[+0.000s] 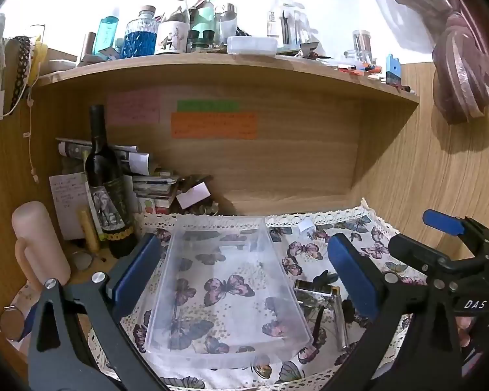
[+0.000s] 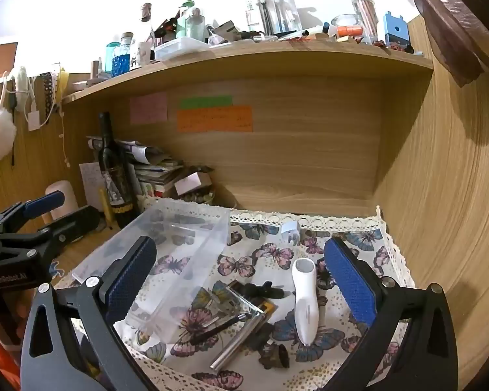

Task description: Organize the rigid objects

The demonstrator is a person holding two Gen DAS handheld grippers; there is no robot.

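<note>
An empty clear plastic bin (image 1: pixel 278 260) lies on the butterfly cloth, and my left gripper (image 1: pixel 244 273) stands open around its near half without touching it. Right of the bin (image 2: pixel 212 238) lies a small heap: a white handheld device (image 2: pixel 304 303), a metal tube (image 2: pixel 241 342), a black clip (image 2: pixel 264 290), a thin black stick (image 2: pixel 215 327) and a dark cap (image 2: pixel 282 355). My right gripper (image 2: pixel 241 277) hangs open above this heap, holding nothing. The tube (image 1: pixel 339 329) and clip (image 1: pixel 322 278) also show in the left wrist view.
A white plug (image 2: pixel 291 229) sits near the cloth's back edge. A dark wine bottle (image 1: pixel 106 182), stacked papers (image 1: pixel 153 182) and a pink bottle (image 1: pixel 39 244) crowd the left. A cluttered shelf (image 1: pixel 228 71) overhangs; wooden walls close the back and right.
</note>
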